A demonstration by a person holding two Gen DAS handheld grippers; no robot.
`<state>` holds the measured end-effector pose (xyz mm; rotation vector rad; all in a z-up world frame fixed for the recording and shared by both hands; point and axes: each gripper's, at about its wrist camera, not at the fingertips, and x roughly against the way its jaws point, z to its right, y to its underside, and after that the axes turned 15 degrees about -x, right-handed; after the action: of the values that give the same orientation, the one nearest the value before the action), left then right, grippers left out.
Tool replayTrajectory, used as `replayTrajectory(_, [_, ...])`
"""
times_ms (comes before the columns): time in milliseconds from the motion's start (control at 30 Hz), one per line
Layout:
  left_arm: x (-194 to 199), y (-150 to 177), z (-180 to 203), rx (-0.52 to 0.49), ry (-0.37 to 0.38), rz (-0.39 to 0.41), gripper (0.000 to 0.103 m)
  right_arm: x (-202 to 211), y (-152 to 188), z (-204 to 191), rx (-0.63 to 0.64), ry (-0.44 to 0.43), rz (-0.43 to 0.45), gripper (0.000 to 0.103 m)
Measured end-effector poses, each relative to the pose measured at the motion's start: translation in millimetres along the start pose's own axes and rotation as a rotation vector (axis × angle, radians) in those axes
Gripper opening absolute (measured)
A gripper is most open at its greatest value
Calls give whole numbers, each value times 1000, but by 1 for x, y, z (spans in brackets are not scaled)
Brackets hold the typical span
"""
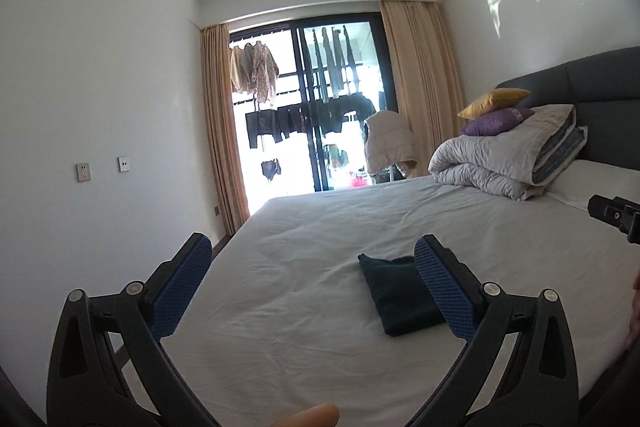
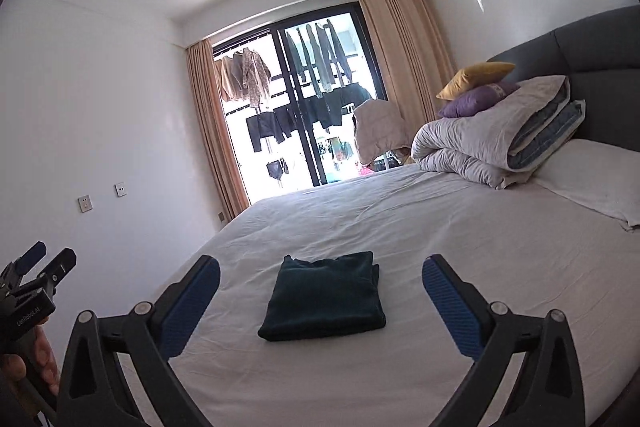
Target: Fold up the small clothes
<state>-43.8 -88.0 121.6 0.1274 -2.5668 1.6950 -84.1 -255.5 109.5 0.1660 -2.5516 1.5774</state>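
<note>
On the bed, left wrist view: your left gripper [image 1: 312,279] stands released, nothing between its blue pads.
Garment: the dark teal velvety folded cloth [image 1: 396,297] lies as a neat rectangle on the white-sheeted bed [image 1: 312,227], mid-mattress toward the near edge; one finger covers its right side.
Cut off: your right gripper [image 1: 616,215] shows only a tip at the frame's edge.
Right wrist view: your right gripper [image 2: 320,291] is released and empty, clear of the cloth.
Progress: this piece looks finished; I see no other small clothes waiting.
Hard to tell: how many layers the fold has.
</note>
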Motion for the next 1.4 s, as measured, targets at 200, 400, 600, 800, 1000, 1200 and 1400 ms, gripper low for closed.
replayTrajectory(200, [31,0,18,-27,25,-98,103,12,2,-19,90,45,-46,103])
replayTrajectory(400, [5,28,33,-7,75,-272,103,6,10,-24,103,138,-118,103])
replayTrajectory(600, [-35,60,42,27,137,-394,103,-2,25,-22,68,128,-194,103])
replayTrajectory(800, [-63,80,50,27,154,-448,103,-6,41,-35,122,124,-233,103])
replayTrajectory(1000, [-84,94,51,54,172,-488,103,-12,49,-39,128,129,-265,103])
replayTrajectory(1200, [-92,99,45,78,175,-507,103,-18,55,-36,117,162,-303,103])
replayTrajectory(1400, [-93,101,40,93,182,-513,103,-22,60,-34,105,178,-332,103])
